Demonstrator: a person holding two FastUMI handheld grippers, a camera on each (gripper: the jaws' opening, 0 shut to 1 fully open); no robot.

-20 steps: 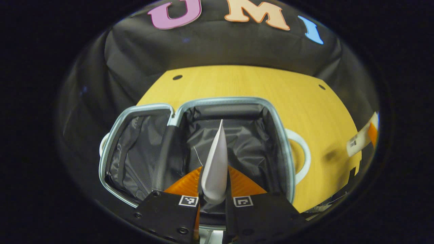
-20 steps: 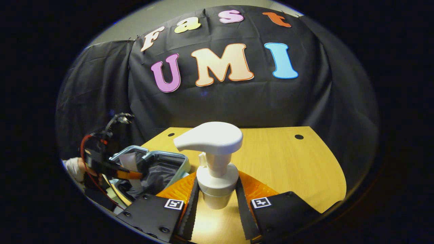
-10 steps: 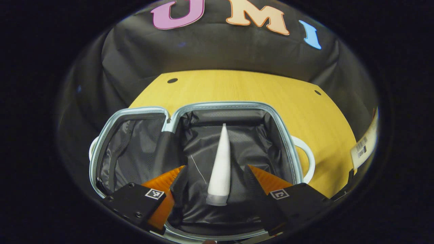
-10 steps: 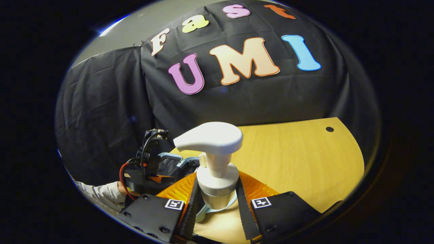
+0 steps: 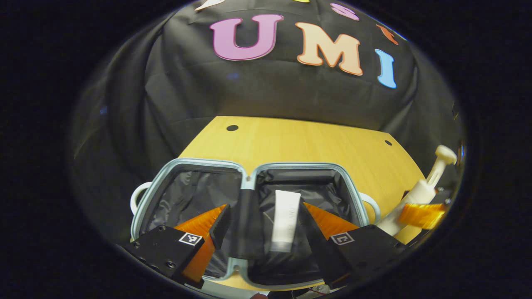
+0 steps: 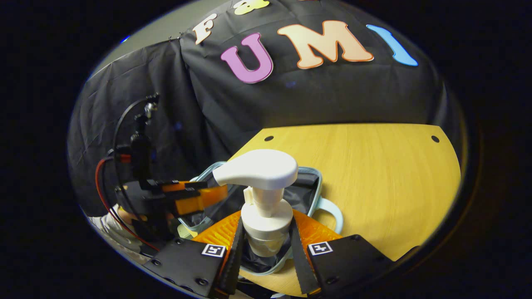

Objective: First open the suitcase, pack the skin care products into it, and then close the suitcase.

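While the right tongs [image 6: 264,245] pinch the pump bottle [image 6: 262,199] at its collar, bottle upright with its long axis vertical, they hang above the near right corner of the open suitcase [image 6: 320,189]. The compartment lies directly beneath and slightly forward; judged, a short descent would seat the bottle. The left tongs [image 5: 262,226] stand spread and empty over the same compartment, beside the right tongs. A white tube [image 5: 285,220] lies flat on the lining between their fingers, pointing away. The suitcase rests on the tabletop [image 5: 307,141].
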